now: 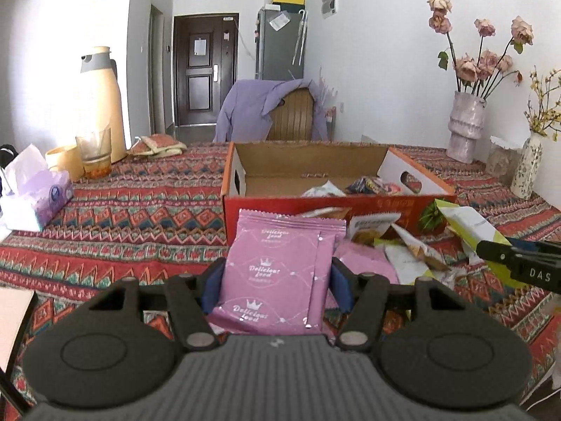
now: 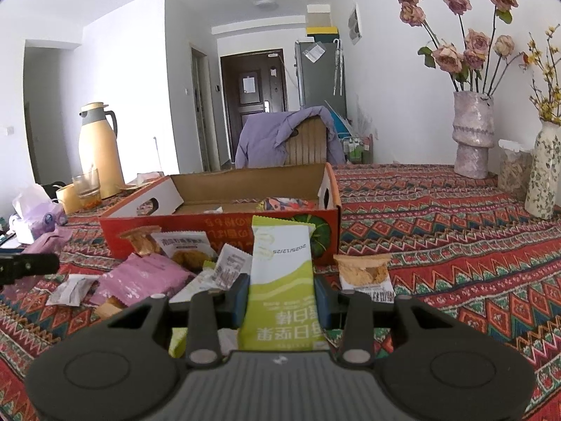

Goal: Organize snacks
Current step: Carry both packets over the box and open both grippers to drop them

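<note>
Showing pink packet clamped, only left view; box contents unclear.

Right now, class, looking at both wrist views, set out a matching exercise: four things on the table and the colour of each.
Things:
1. packet in the left gripper
2. packet in the right gripper
3. thermos jug
4. cardboard box

Colours:
A. cream
B. red-orange outside
C. pink
D. green and white

Pairs: 1-C, 2-D, 3-A, 4-B

Left gripper clamps pink packet before box.
</note>
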A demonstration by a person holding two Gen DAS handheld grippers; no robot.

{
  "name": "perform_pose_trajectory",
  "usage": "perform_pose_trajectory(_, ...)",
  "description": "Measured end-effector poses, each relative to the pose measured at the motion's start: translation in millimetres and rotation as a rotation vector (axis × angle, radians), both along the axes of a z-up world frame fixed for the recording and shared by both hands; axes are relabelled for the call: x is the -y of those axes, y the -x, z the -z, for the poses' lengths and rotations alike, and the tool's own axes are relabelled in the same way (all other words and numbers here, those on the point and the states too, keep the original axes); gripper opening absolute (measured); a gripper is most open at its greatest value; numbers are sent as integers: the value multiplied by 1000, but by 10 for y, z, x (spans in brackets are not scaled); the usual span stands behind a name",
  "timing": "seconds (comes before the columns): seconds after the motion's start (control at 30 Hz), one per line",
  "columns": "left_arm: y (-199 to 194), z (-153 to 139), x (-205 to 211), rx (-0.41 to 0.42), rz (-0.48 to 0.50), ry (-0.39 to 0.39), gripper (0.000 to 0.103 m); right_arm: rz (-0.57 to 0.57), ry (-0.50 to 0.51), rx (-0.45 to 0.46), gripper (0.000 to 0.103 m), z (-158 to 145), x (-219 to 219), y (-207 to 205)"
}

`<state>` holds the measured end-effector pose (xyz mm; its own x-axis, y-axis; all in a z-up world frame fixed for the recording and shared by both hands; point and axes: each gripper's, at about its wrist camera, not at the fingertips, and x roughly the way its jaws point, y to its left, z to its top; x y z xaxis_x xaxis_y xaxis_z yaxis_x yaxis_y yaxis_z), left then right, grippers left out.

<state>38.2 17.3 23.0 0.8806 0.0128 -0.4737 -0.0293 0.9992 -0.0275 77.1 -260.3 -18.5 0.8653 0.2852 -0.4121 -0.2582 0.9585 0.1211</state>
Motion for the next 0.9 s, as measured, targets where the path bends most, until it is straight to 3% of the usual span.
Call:
perform_pose_trajectory(0.57,-640,-445,173,112,-35,62,62,-31,-30,139,38,-513,-289,-458)
perform_pose_trajectory(0.9,-1044,-564,276,137,-63,35,62,-52,-26,155,37,-661,-546,-962)
